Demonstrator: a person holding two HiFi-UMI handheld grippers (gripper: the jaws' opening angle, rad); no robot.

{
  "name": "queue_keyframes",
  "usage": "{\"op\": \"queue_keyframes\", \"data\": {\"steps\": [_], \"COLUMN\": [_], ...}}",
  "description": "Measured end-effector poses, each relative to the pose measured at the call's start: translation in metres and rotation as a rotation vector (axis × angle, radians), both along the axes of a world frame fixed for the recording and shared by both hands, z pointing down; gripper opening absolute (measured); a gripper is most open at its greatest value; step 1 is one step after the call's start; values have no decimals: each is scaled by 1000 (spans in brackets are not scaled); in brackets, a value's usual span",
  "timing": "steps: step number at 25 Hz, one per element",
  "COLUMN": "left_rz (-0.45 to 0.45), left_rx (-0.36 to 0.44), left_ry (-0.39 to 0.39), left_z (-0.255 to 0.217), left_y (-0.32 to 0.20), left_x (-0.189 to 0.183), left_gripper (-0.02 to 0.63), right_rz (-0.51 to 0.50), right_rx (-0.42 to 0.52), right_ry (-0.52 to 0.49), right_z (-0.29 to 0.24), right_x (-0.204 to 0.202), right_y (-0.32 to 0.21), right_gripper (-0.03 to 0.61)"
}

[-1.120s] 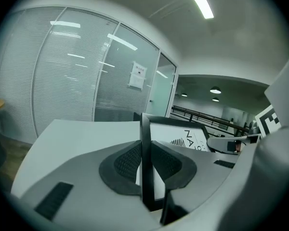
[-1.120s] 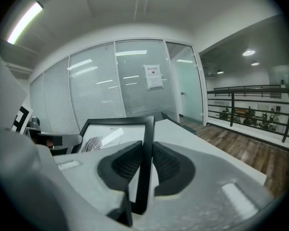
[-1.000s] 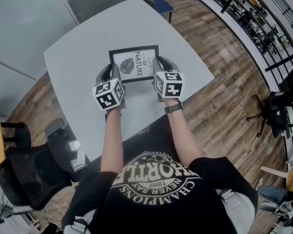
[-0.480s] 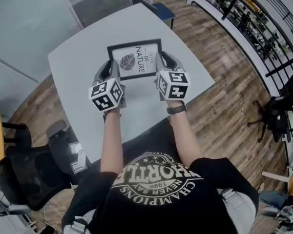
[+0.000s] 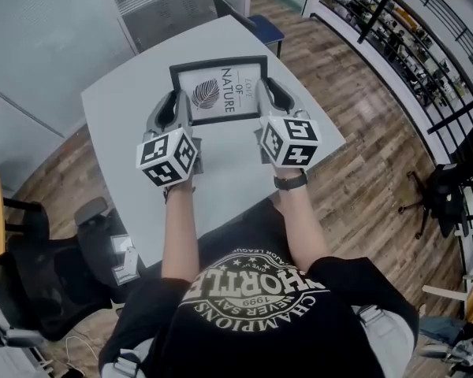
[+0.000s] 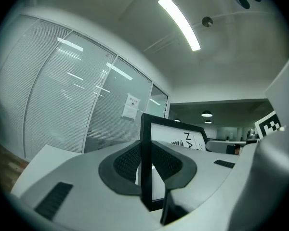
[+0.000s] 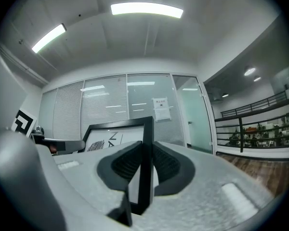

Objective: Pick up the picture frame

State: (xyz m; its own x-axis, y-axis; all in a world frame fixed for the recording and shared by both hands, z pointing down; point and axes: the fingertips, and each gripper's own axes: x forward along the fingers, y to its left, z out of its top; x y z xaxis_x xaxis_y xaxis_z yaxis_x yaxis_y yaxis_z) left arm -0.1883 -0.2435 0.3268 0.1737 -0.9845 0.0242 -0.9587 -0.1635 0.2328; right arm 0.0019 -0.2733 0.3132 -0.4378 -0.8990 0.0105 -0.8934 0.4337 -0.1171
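A black picture frame (image 5: 219,90) with a leaf print and lettering hangs in the air above the white table (image 5: 126,109), held by both sides. My left gripper (image 5: 181,109) is shut on the frame's left edge (image 6: 145,167), whose black rim stands pinched between the two dark pads. On the opposite side my right gripper (image 5: 264,101) is shut on the right edge (image 7: 145,172) in the same way. Both grippers point level, away from the person.
Glass partition walls with blinds (image 6: 62,100) stand behind the table. A blue chair (image 5: 256,24) is at the table's far side and a black office chair (image 5: 47,282) at the near left. A railing (image 5: 426,46) runs along the right over wooden floor.
Both grippers have risen together with the frame, lifting it off the table. The frame has come closer to the head camera and looks larger. The grips have not changed.
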Motion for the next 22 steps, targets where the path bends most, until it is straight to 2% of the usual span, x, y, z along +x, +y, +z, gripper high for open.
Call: {"op": "queue_keyframes", "data": {"steps": [7,22], "left_rz": [-2,36], "left_rx": [50,55], "left_ry": [3,50], "left_z": [-18,-12], "left_y": [11,3], "left_x": [-1,2], "left_gripper": [69,72], "right_rz": [-8,13], "right_rx": [64,64], "right_ry": [-1,10], "right_z": [-20,-14], "right_x": [0,5], "right_y": [12,12], "right_gripper": [64,64]}}
